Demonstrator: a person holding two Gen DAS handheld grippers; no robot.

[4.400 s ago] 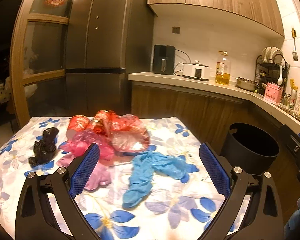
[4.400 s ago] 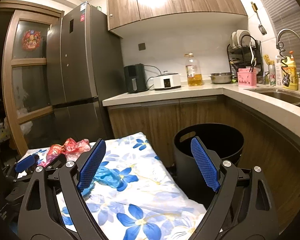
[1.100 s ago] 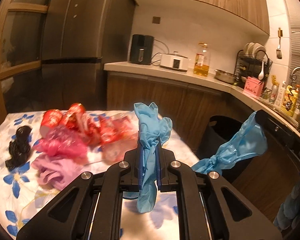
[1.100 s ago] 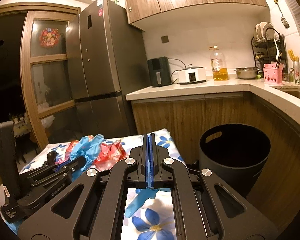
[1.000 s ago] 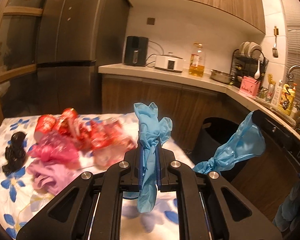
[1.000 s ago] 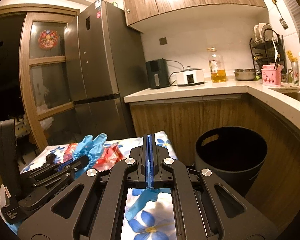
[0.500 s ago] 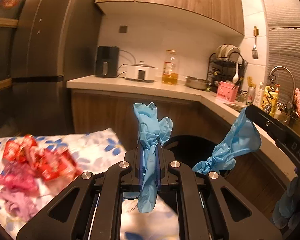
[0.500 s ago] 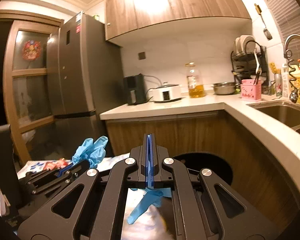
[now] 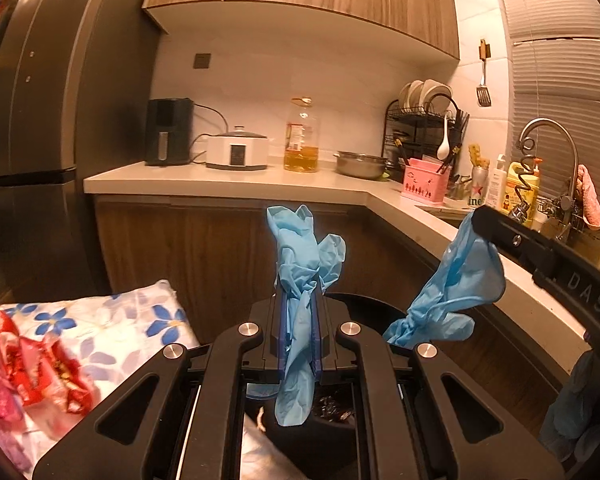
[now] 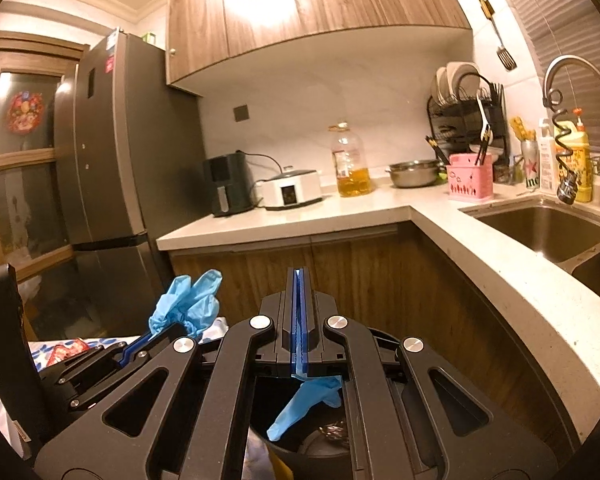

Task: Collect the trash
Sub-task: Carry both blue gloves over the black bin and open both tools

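My left gripper [image 9: 299, 312] is clenched on one blue glove [image 9: 300, 264] and my right gripper [image 10: 299, 312] on the other glove [image 10: 306, 404], both above the black bin [image 10: 320, 446]. Not dropped yet; red and pink wrappers [image 9: 32, 372] wait on the tabletop [image 9: 140, 320].

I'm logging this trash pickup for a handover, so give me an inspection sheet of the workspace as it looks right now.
Surface: floral tablecloth, at left in the left wrist view.
Job's things: one blue glove in the left hand-held gripper; a second blue glove in the right hand-held gripper, hanging over the black bin; dark scraps inside the bin.
Clutter: red and pink wrappers lying on the cloth.
Grippers: both shut, each on its glove.
Cables: black cords behind the white cooker and black appliance.
Surroundings: counter, oil bottle, dish rack, sink, fridge.
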